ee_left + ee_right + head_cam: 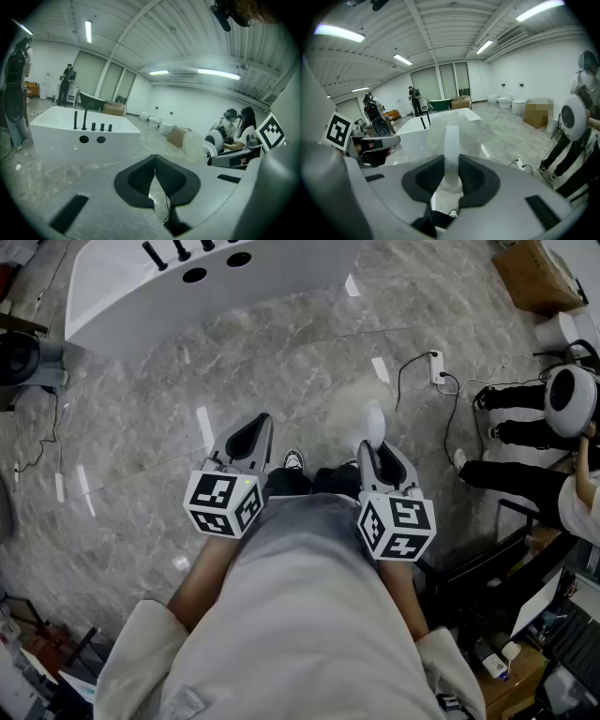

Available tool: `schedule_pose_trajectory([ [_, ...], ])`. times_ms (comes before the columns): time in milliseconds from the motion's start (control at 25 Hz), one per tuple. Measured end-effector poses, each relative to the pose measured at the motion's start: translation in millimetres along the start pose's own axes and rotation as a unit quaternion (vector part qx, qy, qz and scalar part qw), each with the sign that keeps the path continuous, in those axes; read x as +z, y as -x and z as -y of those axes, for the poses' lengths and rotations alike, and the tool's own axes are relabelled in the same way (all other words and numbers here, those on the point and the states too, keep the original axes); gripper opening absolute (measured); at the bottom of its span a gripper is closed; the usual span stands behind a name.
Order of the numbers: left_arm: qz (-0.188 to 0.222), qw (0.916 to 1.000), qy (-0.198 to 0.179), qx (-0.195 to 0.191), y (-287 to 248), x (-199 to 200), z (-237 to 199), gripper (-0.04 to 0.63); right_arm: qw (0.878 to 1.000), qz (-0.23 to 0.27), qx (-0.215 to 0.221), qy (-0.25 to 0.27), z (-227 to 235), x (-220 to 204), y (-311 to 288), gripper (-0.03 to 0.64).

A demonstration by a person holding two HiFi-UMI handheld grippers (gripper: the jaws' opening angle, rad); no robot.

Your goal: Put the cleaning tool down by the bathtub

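The right gripper (375, 442) (451, 163) is clenched on the white handle of a fluffy duster (360, 410) (451, 136), held above the grey marble floor (281, 371) just right of the frame's centre in the head view. The left gripper (255, 433) (154, 161) sits beside it at centre left, its pads pressed together at the tips with nothing between them. The white bathtub (131, 296) (61, 133) fills the upper left, well apart from the duster. A power strip (437, 368) lies at upper right.

Your right gripper (377, 457) has a matt grey plastic shell and finely ribbed, matt black jaw pads (425, 180). The cleaning tool (356, 409) it pinches has a smooth, translucent white plastic handle and a fluffy, fibrous head. The bathtub (131, 296) is glossy white, and the floor (141, 427) is polished grey marble.
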State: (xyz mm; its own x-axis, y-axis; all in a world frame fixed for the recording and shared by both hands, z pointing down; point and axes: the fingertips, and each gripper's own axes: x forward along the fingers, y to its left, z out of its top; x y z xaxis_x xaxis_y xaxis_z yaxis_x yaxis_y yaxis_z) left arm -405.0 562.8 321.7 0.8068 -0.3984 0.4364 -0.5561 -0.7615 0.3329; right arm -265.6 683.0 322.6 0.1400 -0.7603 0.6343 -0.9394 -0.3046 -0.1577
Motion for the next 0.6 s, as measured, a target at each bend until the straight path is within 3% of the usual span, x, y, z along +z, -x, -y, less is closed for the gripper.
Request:
schedule_pose_trajectory([
  [240, -0.009, 0.9999, 0.003, 0.005, -2.8, -4.0, 1.2, 0.009, 1.000, -0.004, 0.005, 0.001, 1.3, 1.7, -1.5, 0.087],
  [600, -0.035, 0.9990, 0.006, 0.029, -15.4, -9.3, -7.4, 0.009, 0.999, 0.010, 0.020, -0.043, 13.9, 10.6, -19.5, 0.086],
])
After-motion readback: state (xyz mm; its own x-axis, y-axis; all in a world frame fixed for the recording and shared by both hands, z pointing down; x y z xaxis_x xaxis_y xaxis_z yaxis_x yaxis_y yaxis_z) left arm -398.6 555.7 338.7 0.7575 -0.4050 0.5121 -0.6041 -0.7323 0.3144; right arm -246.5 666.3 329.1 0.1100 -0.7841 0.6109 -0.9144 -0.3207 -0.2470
